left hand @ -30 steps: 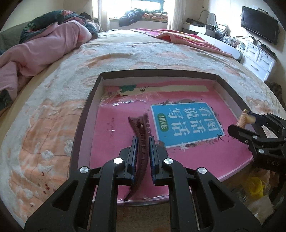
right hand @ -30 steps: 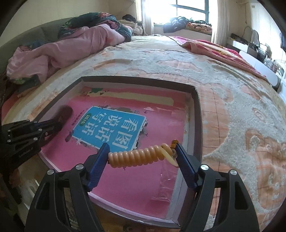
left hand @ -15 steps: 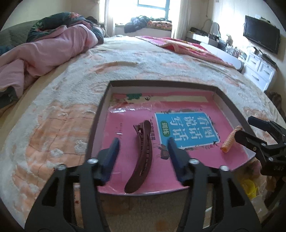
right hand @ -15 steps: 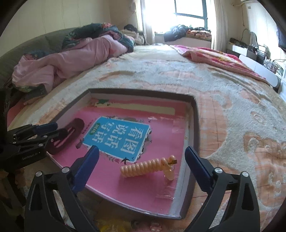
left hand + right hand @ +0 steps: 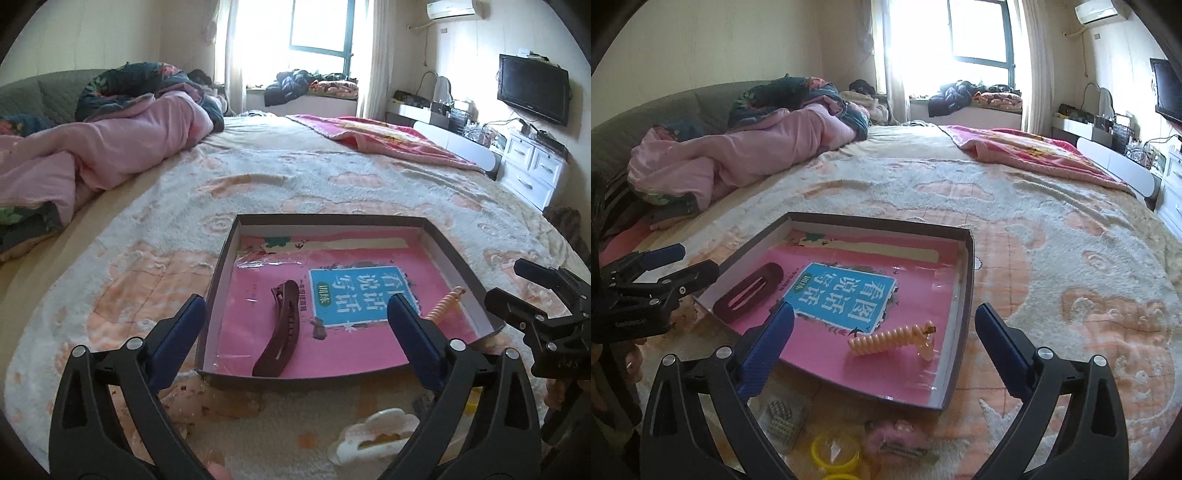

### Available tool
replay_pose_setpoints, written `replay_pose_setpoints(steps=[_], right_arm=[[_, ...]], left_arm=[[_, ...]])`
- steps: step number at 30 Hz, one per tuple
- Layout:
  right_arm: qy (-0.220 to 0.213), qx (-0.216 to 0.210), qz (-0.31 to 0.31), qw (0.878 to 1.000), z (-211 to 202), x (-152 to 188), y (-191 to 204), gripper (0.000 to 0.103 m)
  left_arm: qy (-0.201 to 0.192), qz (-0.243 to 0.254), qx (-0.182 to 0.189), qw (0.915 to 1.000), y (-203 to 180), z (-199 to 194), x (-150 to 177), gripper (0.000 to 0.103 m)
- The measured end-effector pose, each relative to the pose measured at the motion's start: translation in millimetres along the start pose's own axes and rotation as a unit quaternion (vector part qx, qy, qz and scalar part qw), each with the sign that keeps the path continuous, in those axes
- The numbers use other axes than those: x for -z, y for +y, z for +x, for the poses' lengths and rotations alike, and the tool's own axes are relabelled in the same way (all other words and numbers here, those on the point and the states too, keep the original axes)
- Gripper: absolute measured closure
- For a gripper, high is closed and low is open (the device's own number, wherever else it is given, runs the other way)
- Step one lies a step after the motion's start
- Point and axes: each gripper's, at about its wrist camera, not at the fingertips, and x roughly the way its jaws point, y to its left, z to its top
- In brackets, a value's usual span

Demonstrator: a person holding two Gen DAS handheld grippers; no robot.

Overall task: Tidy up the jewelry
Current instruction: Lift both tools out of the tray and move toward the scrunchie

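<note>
Each tool [image 5: 293, 325] has black plastic arms, silver screws and ribbed blue fingers [image 5: 768, 345].

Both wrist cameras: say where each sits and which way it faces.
Left wrist: on the left gripper, looking down across the bed at the tray; its open fingers frame the brown hair clip; the right gripper shows at right.
Right wrist: on the right gripper, same direction; its open fingers flank the spiral hair tie; the left gripper shows at left.
Shared: tray, clip, hair tie, bed, window.
</note>
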Motion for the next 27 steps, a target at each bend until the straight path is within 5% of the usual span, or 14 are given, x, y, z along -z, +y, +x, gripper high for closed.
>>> replay_pose_setpoints(steps=[10,27], right_arm=[[-0.041,-0.012,-0.002,0.999,-37.8,12.5,11.4,0.007],[-0.040,-0.025,-0.036,0.998,-72.1,41.0,30.3,0.007]], left_arm=[[-0.057,0.007,-0.012,0.9983,-8.2,-39.4,8.9,0.012],[-0.061,-0.002,-0.035,0.9975,7.0,-68.8,29.9,0.012]])
